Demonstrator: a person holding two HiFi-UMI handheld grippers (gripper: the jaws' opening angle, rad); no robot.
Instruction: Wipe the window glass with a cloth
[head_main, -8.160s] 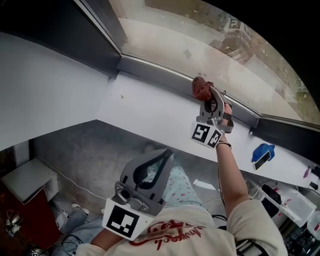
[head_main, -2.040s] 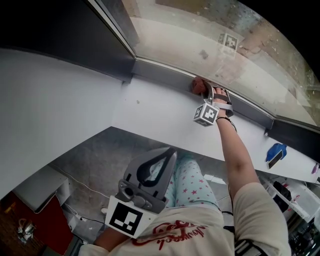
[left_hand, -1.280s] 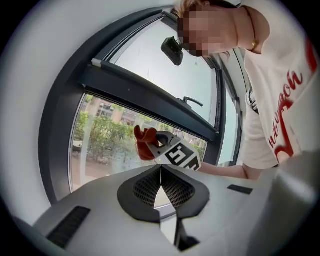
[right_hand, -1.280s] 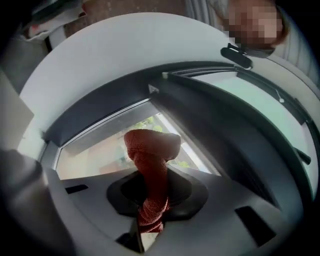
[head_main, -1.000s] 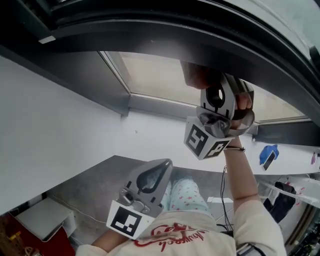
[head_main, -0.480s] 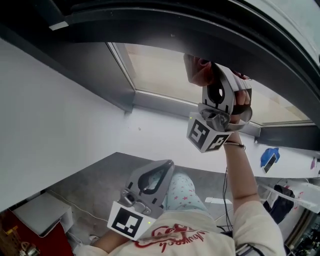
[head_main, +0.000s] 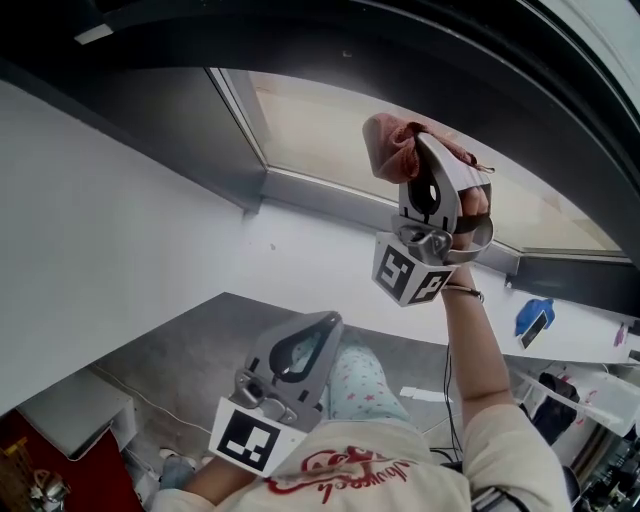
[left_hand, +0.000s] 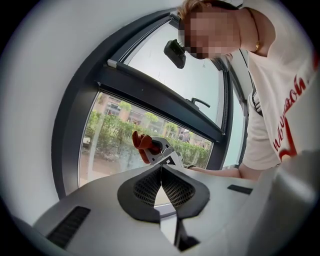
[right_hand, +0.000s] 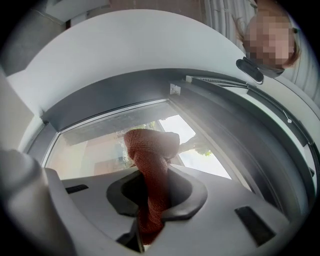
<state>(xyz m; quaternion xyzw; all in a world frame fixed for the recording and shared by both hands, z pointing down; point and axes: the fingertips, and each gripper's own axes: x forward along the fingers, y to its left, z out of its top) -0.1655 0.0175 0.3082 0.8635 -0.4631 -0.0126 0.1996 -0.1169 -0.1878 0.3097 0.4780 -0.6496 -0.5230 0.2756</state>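
Head view: the right gripper (head_main: 418, 145) is raised in front of the window glass (head_main: 320, 115), its jaws clamped on a reddish cloth (head_main: 392, 148). The cloth bunches past the jaw tips and overlaps the lower part of the glass. Contact with the pane cannot be confirmed from this angle. The gripper's marker cube (head_main: 408, 272) hangs below the glass, in front of the white sill (head_main: 300, 250). The left gripper (head_main: 325, 325) is held low, well below the glass and well apart from it, close to the person's chest, with its jaw tips meeting. A blue object (head_main: 528, 312) lies on the sill, below and to the right of the glass.

Left gripper view: the jaws are pressed together along their front edge with nothing between them. Beyond them the right gripper holds the cloth up before the glass, with green hedge visible through the pane. A dark frame bar (left_hand: 150, 95) runs directly above the glass.

Right gripper view: the jaws stand only slightly apart, pinching the cloth, which runs up between them from the base and folds over beyond the tips. The folded end sits against the middle of the glass, just above its lower edge
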